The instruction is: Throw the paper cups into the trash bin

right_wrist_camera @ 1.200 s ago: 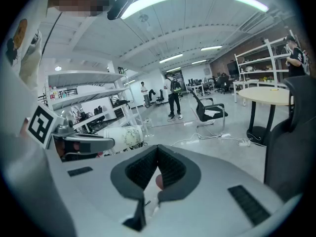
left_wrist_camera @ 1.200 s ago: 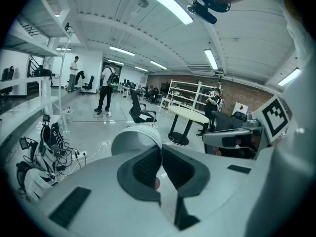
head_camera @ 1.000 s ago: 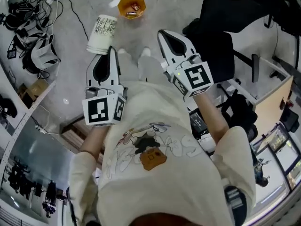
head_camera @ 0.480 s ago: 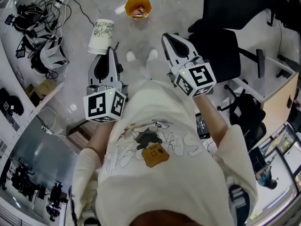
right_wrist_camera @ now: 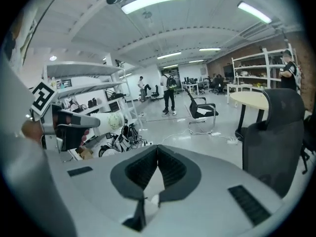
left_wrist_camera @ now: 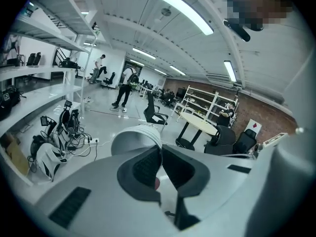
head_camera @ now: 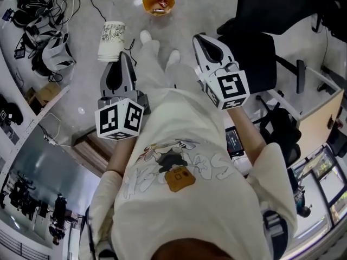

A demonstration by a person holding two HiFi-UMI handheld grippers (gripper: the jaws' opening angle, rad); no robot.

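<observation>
Since a second ago the person has taken a step. One white shoe (head_camera: 145,36) is now out ahead of the other, and the small orange faceted trash bin (head_camera: 158,1) sits a touch higher in the head view. It's still well ahead of both grippers on the pale grey polished floor (head_camera: 187,12). A few small bits lie in the bin, too small to say what they are.

The left gripper (head_camera: 123,57) is pinched on the tall white paper cup with dark scribbly print (head_camera: 111,40). In the left gripper view its jaws (left_wrist_camera: 160,149) are nearly together, with the cup's (left_wrist_camera: 132,138) rim wall squeezed between the dark pads. The wide mouth end is at the jaws and the base points away, forward. So the cup is up in the air in the grip, off to the left of the bin and not over it.

The right gripper (head_camera: 199,39) is carrying nothing. In its own view the jaws (right_wrist_camera: 157,150) meet at the tips with just floor showing through the gap behind them. That view also catches the cup (right_wrist_camera: 111,120) off to its left.

A black office chair (head_camera: 254,45) stands just to the right of the right gripper. A white headset with a tangle of black cables (head_camera: 51,52) lies on the floor to the left.
</observation>
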